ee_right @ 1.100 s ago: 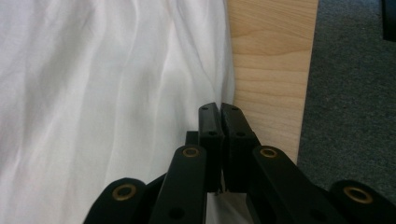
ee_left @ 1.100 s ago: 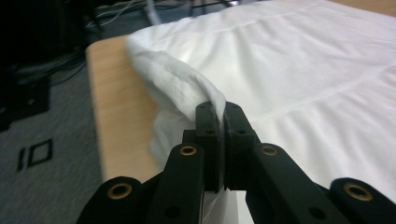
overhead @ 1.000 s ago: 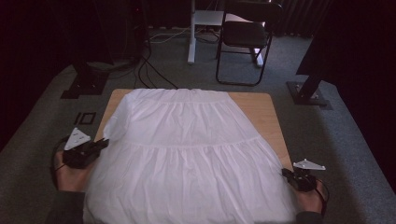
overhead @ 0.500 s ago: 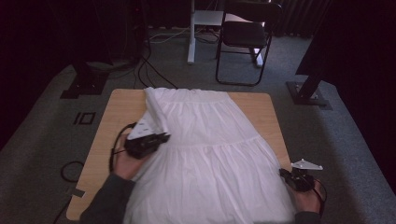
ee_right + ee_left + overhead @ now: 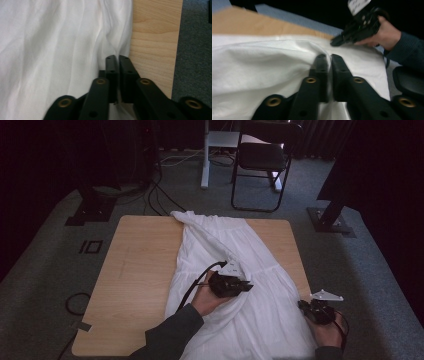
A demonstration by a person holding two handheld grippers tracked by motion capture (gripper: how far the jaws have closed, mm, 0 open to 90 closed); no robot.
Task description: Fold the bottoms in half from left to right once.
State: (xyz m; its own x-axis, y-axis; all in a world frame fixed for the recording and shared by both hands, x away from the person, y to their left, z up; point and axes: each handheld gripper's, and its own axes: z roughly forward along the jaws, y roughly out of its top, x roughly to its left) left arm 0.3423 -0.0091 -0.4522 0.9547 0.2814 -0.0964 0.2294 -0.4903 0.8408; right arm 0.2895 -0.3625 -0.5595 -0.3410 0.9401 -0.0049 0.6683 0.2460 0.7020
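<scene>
A white garment (image 5: 235,240) lies on the wooden table (image 5: 135,265), its left side folded over toward the right. My left gripper (image 5: 248,286) sits over the middle of the cloth with its jaws nearly together, and a fold of the white garment (image 5: 262,67) is pinched between them at the left gripper's tips (image 5: 329,56). My right gripper (image 5: 301,304) rests at the garment's near right edge. In the right gripper view its jaws (image 5: 117,57) have just been opening a little, with the hem of the garment (image 5: 62,50) still between them.
A black chair (image 5: 262,157) and a white desk leg (image 5: 205,165) stand beyond the table. Dark stand bases (image 5: 90,210) (image 5: 332,222) flank the far corners. A cable loop (image 5: 75,302) lies on the grey carpet at the left.
My left gripper has swept from the table's left edge to the middle, dragging the garment's left side over itself and baring the wood. The right gripper has stayed put.
</scene>
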